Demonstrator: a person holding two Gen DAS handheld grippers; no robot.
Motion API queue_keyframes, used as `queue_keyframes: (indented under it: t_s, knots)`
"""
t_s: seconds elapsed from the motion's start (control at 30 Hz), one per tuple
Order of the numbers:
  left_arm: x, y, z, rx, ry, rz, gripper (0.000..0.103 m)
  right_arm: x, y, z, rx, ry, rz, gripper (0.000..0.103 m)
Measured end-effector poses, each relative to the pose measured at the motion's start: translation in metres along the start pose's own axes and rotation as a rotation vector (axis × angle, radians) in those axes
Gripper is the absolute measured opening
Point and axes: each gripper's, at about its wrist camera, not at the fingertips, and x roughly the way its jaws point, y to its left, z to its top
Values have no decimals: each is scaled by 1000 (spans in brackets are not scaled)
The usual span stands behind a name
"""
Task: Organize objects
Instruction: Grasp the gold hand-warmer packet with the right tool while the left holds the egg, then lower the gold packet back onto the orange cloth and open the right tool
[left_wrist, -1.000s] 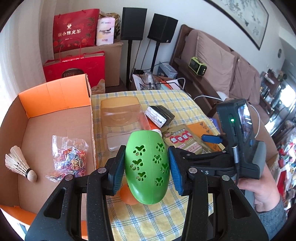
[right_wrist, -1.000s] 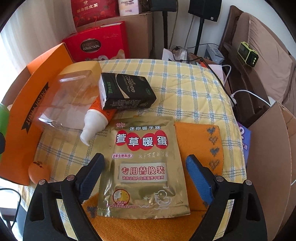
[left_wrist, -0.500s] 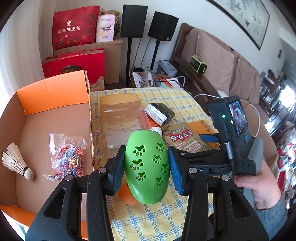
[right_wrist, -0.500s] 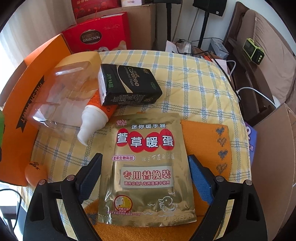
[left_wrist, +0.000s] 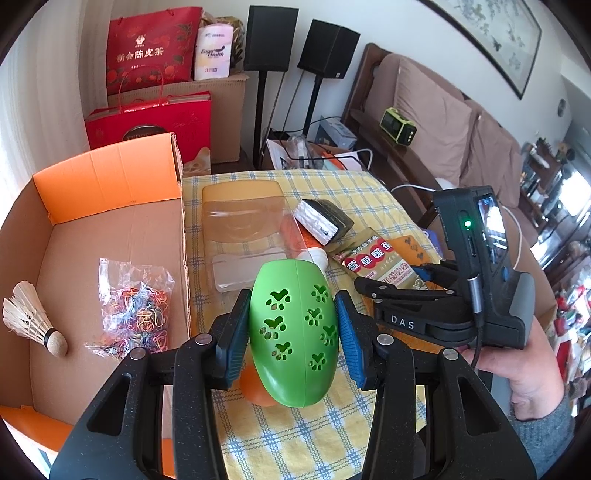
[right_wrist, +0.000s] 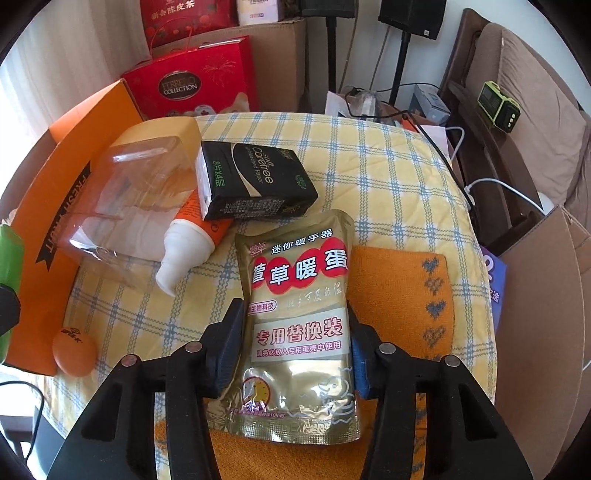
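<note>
The right gripper (right_wrist: 295, 347) jaws, wide before, are closing around the gold pouch (right_wrist: 299, 314)

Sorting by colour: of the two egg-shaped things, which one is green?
The large paw-print egg clamped in the left gripper; the small orange egg lies loose on the tablecloth.

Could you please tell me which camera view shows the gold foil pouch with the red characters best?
The right wrist view is best: the gold foil pouch fills the centre, print readable, with the closing right tongs pressing both its side edges. The left wrist view shows the pouch only small and oblique, partly hidden behind the right tongs.
</note>
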Motion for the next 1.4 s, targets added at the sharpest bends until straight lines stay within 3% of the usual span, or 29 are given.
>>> queue_keyframes:
  t_s: [0.37,0.53,0.7,0.73,0.77,0.83,1.1,1.4]
  knots:
    - [-5,9,4,-14,-10,2,42,-34,-6,2,60,-101,32,49]
    - [-9,11,5,-20,-16,1,42,-56,-4,5,66,-152,25,40]
    - [-12,13,4,-25,-20,3,42,-45,2,4,34,-88,-6,37]
    - [-13,13,3,-25,-21,3,42,-39,0,3,45,-64,6,47]
    - [-13,13,3,-24,-20,3,42,-36,-2,2,61,-56,11,67]
    - [-13,14,2,-25,-17,3,42,-33,-1,1,74,-71,-22,86]
    - [-11,15,1,-28,-11,2,42,-5,16,2,3,12,-66,86]
    - [-8,17,0,-31,-5,3,42,11,27,-3,-29,33,-107,86]
